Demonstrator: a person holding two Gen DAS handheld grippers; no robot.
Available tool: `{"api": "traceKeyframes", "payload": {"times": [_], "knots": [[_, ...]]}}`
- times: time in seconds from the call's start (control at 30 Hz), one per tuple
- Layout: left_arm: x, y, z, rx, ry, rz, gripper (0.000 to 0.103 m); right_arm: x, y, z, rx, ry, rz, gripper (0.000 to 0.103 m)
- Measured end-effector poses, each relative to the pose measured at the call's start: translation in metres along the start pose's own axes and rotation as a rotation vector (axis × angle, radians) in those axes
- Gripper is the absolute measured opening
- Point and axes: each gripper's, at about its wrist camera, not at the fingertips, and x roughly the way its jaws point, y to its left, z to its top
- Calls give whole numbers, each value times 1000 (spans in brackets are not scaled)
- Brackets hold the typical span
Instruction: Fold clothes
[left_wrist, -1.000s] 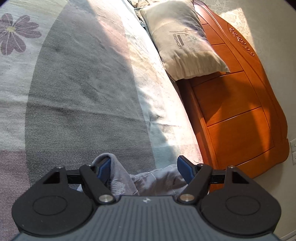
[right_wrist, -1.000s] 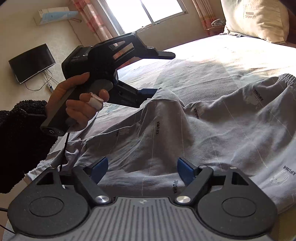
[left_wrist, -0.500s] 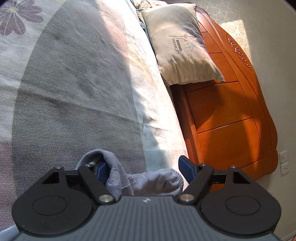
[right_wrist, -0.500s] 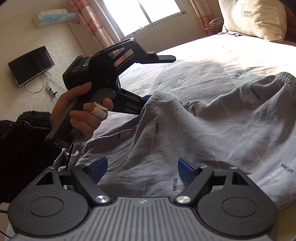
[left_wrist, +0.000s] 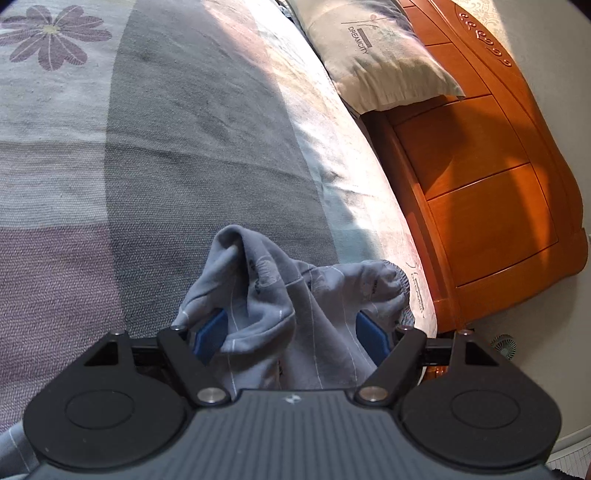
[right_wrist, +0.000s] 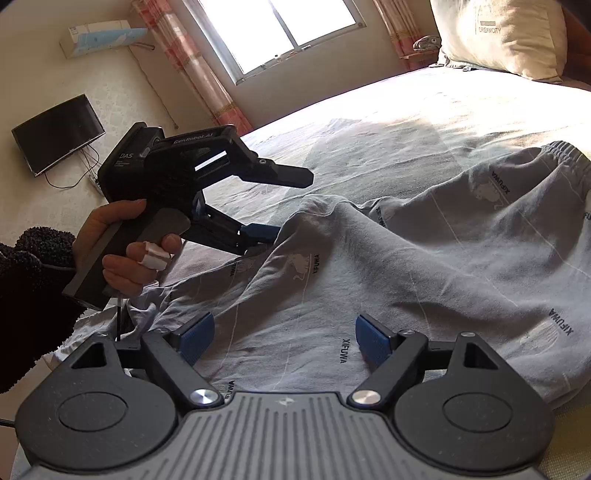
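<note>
While your left tool (left_wrist: 291, 334) stands spread with grey trousers (right_wrist: 406, 258) bunched between its pads, seemingly ungripped, clamp before lifting; your right tool (right_wrist: 284, 338) hovers released above the trousers on the bed (right_wrist: 388, 122).

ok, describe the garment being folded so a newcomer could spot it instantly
Start at the bed with its patterned cover and the cream pillow at the head. Spread across the cover lies the grey trousers: the only garment there, printed with repeated XIFUWA lettering, elastic waistband toward the pillow.
</note>
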Motion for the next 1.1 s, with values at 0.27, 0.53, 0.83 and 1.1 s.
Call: {"api": "traceKeyframes", "payload": {"times": [0.27,0.53,0.83,1.1], "knots": [[-1,-17,5,308,74,73,60,1,-2,1,7,2,0,87],[-19,10,7,330,106,39,32,0,-4,0,13,5,4,87],[-12,-35,-21,671,134,259,23,1,-4,1,11,6,0,87],[-16,-54,-38,766,55,482,3,-4,-5,2,21,-34,11,87]]}}
